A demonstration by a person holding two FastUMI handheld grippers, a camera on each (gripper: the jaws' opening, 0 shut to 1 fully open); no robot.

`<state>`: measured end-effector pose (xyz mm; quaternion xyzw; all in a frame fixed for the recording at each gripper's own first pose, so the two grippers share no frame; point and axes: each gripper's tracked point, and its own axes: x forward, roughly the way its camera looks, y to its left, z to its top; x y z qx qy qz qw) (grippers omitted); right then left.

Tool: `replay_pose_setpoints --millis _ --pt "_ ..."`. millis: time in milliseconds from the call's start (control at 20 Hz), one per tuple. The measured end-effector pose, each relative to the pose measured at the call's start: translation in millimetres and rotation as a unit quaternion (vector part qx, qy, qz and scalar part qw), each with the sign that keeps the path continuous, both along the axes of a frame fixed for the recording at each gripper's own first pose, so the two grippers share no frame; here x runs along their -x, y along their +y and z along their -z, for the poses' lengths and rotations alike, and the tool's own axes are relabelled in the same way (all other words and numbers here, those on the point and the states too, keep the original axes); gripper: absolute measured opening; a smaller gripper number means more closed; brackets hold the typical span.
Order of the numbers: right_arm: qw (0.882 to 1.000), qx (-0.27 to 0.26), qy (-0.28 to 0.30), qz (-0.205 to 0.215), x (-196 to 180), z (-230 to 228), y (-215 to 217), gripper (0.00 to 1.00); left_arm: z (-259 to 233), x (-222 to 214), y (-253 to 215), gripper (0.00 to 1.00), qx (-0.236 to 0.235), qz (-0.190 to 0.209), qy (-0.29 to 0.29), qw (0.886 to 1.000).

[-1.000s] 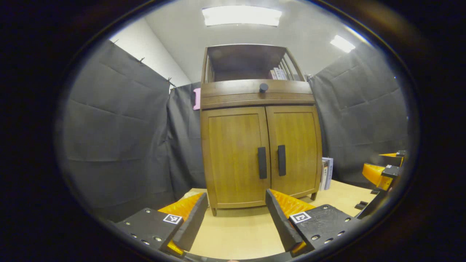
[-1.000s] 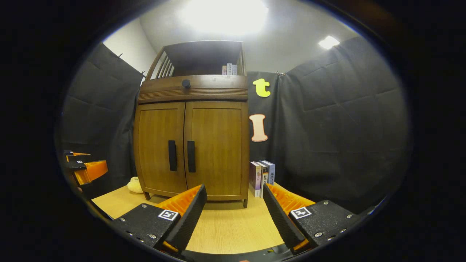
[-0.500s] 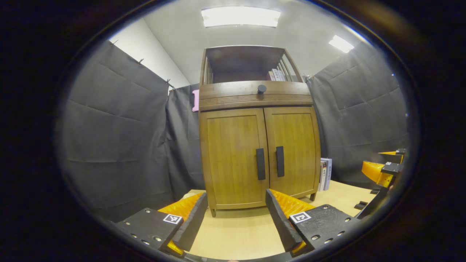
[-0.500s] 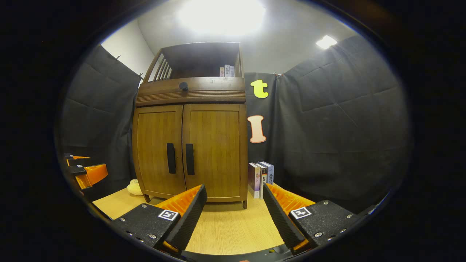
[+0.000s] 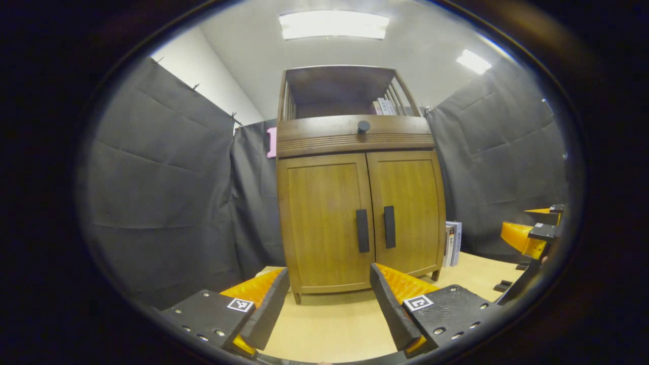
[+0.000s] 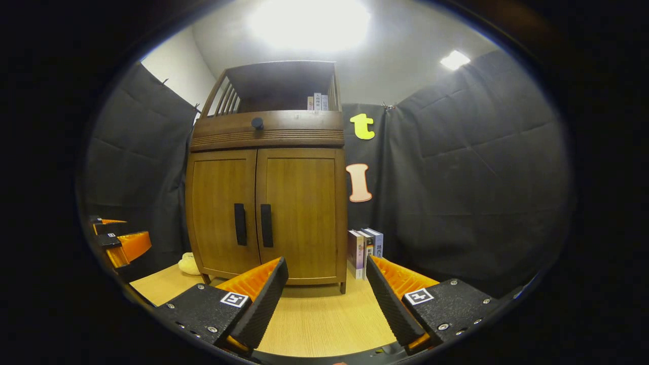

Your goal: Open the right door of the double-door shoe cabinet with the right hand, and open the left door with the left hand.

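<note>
A brown wooden shoe cabinet stands on the table with both doors closed. Its left door and right door each carry a dark vertical handle near the middle seam: left handle, right handle. My left gripper is open, well short of the cabinet, low in front of the left door. My right gripper is open too, low before the right door's outer edge. Each gripper appears at the edge of the other's view: right gripper, left gripper.
A light wooden table holds the cabinet. Several books stand right of it. A pale soft object lies at its left foot. A knobbed drawer and an open shelf with books sit above the doors.
The cabinet has slipped slightly lower in both views over the second. Both grippers stay open and hold nothing.
</note>
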<state>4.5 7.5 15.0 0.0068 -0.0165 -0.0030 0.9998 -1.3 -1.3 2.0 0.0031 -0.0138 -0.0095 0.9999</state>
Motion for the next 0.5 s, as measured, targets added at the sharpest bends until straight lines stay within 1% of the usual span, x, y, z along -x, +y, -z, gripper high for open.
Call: replay_pose_setpoints --millis 200,450,500 --pt "1.0 -0.001 -0.009 -0.012 -12 -9 9 0.96 2 -1 2 0.97 0.004 -0.008 -0.002 1.0" --pt "0.999 -0.004 -0.02 -0.028 -39 -22 23 0.96 3 -2 5 0.97 0.013 -0.02 0.003 1.0" --pt "0.999 -0.006 -0.022 -0.032 -46 -24 27 0.93 4 -2 6 0.97 0.012 -0.025 0.002 1.0"
